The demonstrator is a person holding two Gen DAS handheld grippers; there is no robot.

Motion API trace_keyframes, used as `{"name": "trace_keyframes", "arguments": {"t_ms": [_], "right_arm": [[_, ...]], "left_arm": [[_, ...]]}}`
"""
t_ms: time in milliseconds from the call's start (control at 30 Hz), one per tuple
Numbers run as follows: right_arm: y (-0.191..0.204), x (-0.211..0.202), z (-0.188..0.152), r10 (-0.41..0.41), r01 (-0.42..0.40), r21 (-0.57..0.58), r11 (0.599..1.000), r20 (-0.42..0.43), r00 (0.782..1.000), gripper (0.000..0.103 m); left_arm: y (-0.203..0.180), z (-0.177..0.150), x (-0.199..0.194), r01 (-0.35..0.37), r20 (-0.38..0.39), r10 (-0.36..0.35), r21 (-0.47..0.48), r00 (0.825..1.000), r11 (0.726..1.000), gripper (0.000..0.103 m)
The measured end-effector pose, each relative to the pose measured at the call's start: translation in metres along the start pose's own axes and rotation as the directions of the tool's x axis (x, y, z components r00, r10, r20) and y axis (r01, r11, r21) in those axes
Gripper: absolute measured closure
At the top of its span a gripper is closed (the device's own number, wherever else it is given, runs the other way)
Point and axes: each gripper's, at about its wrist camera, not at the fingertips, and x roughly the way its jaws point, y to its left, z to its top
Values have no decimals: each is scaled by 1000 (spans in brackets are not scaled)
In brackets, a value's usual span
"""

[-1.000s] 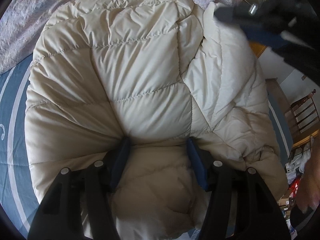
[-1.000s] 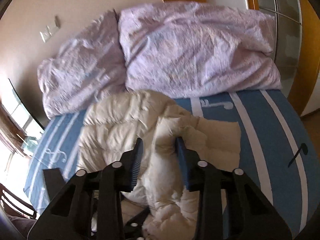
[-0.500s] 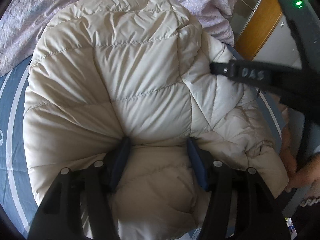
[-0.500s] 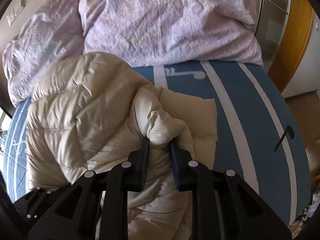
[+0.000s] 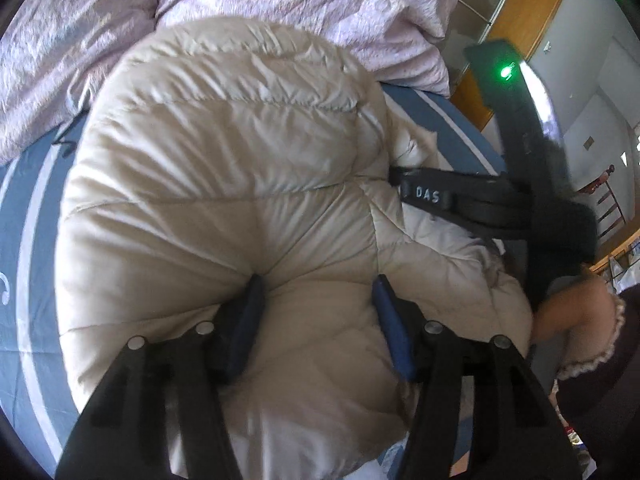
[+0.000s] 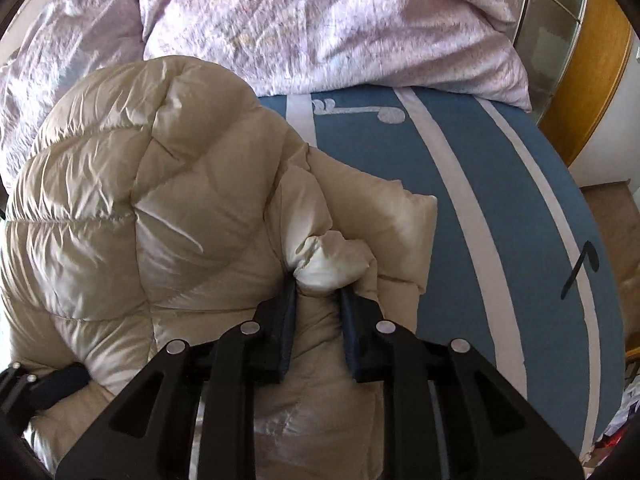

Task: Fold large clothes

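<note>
- Puffy cream down jacket [image 6: 132, 216] lies bunched on the bed [image 6: 500, 216], on the blue sheet w/ white stripes, its top end just beside the lilac pillows [image 6: 328, 20]. Bulky, so it mounds up instead of lying flat.
- Right gripper [image 6: 318, 304]: fingers drawn close, pinching a wad of the jacket's pale edge or lining. The wad bulges past the tips, so prob. a firm hold. Grip sits at the jacket's right side, near the flat flap [image 6: 392, 216] spread on the sheet; likely placed there so that side can be carried over the body for a fold.
- Left gripper [image 5: 318, 312]: fingers wider apart, w/ a thick fold of quilted fabric filling the gap betw. them and puckering at the left pad. Reads as clamped on the jacket's near edge; width is just the padding's bulk. Prob. acts as anchor/partner so the mound doesn't slide while the other side moves.
- In left wrist view the right gripper's body w/ green light reaches in from the right, down against the jacket's right part; person's hand [image 5: 568, 312] beneath it.
- Fold looks part-way: jacket gathered, not yet a neat stack.
</note>
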Motion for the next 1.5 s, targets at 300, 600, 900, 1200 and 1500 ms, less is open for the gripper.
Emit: {"name": "trace_keyframes", "arguments": {"t_ms": [300, 600, 900, 1200, 1500], "right_arm": [[-4, -47, 5, -2, -3, 53, 999, 82, 997, 67], [21, -106, 9, 103, -107, 6, 994, 220, 970, 55], [24, -67, -10, 44, -44, -3, 999, 123, 991, 56], [15, -54, -16, 18, -22, 35, 999, 103, 995, 56], [10, -40, -21, 21, -28, 72, 997, 94, 995, 56]], "left_arm": [[15, 18, -39, -26, 85, 29, -39, 996, 999, 43], [26, 60, -36, -100, 128, 107, -63, 986, 993, 41], [41, 66, -20, -165, 102, 169, -43, 980, 985, 40], [41, 65, 3, -203, 87, 201, 10, 976, 979, 36], [42, 65, 25, -220, 66, 218, 32, 974, 975, 31]]}}
